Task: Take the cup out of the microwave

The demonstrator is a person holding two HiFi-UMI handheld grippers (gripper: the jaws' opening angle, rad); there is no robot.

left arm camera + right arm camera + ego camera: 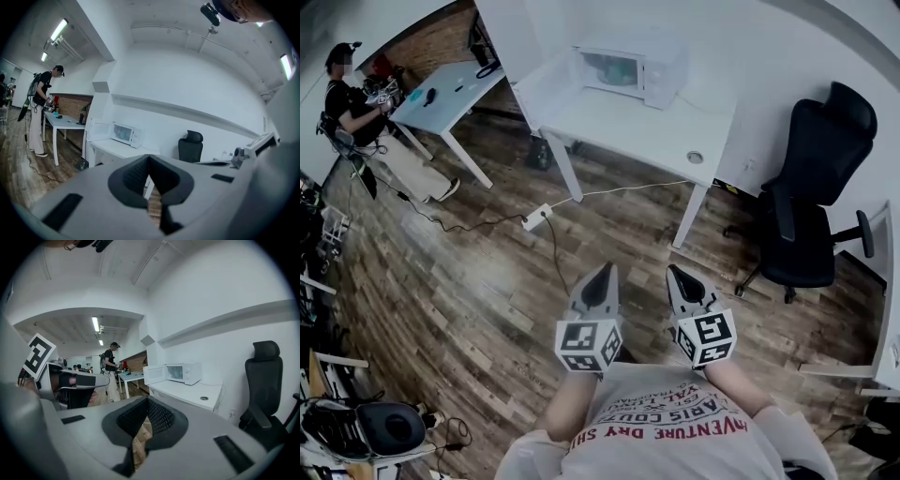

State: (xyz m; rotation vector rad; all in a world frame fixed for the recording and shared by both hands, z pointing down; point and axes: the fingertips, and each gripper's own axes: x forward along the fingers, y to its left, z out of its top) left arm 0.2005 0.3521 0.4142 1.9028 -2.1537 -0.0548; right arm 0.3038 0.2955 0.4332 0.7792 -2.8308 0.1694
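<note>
I had barely begun: the left gripper [602, 274] and right gripper [679, 275], fingers clenched on nothing, were well short of the far desk [623, 122], where the open-doored microwave [636, 66] presumably held the cup, too small to see.

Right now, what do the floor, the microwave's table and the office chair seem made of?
Floor: wood or wood-look laminate with a matte finish; it shows brown planks of mixed tones with visible seams.
Table: smooth white top and legs, likely laminate or painted; no grain shows.
Office chair: black with a dull, padded-looking back; whether it is fabric or mesh is unclear.
</note>
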